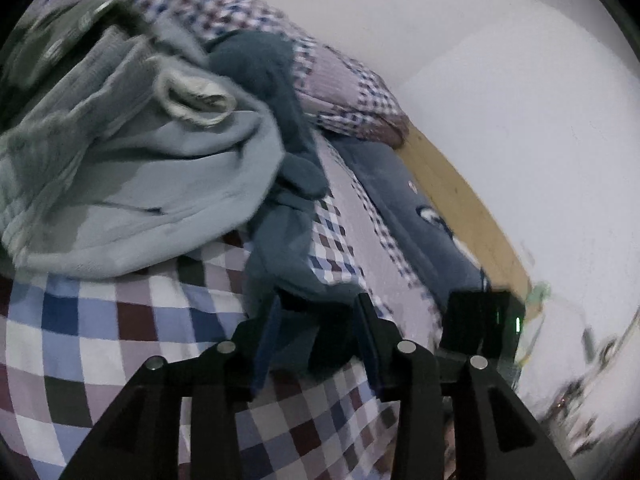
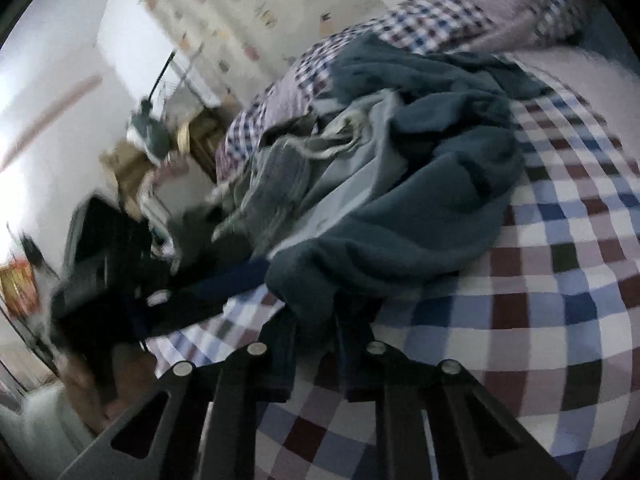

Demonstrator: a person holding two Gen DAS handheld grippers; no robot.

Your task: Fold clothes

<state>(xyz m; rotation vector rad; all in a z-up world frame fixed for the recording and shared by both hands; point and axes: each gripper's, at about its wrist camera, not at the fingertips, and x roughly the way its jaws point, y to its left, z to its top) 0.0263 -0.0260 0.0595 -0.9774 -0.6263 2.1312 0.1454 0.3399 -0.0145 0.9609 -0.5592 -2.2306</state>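
Two hand-held grippers [image 1: 320,312] [image 2: 316,320] pinch one teal garment [image 2: 420,200].
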